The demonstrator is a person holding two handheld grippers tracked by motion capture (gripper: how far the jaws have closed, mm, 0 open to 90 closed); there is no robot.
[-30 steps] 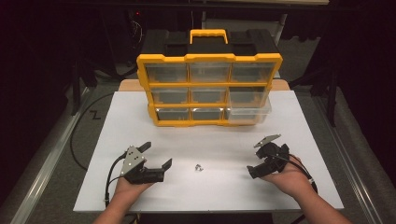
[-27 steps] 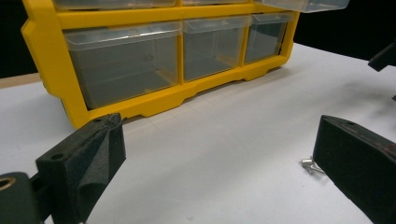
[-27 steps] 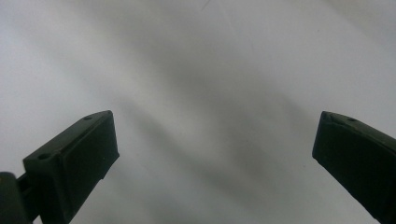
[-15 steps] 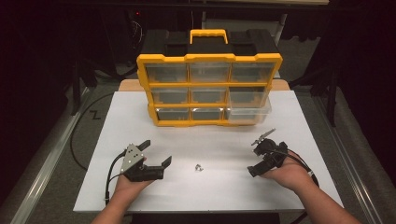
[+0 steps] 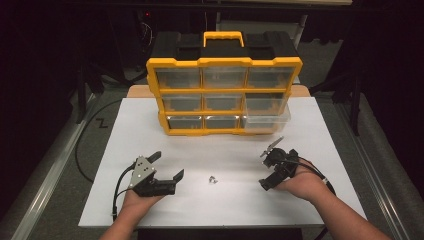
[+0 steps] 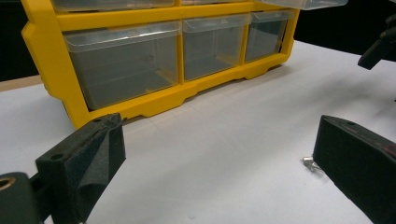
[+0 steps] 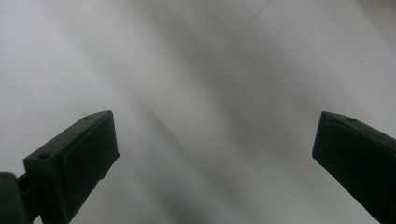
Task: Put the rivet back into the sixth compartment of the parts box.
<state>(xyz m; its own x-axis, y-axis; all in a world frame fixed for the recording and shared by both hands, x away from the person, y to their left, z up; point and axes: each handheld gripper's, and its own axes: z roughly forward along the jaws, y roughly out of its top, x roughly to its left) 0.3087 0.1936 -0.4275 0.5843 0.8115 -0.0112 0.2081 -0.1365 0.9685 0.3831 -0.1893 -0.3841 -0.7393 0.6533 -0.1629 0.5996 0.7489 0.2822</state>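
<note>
A yellow and black organizer point(image 5: 224, 95) with clear drawers stands at the back of the white table point(image 5: 320, 150). One clear drawer point(image 5: 267, 116) on its right side is pulled out. A small metal part point(image 5: 212, 178) lies on the table between my grippers. My left gripper point(image 5: 167, 165) rests open to the left of it. In the left gripper view the part point(image 6: 312, 163) sits just beside the right jaw of the left gripper point(image 6: 217, 140). My right gripper point(image 5: 264, 169) is open to the right of the part and tilted toward the table. The right gripper point(image 7: 215, 135) has bare, blurred table between its jaws.
Grey floor and a metal rail point(image 5: 45, 190) run along the table's left side, with a black cable point(image 5: 85, 145) beside it. The organizer's yellow frame point(image 6: 140, 100) stands close ahead in the left gripper view, with the other gripper point(image 6: 378, 46) at the far right.
My right gripper has shifted a little left toward the table's middle and tipped its jaws down at the table. The left gripper and the metal part have stayed put.
</note>
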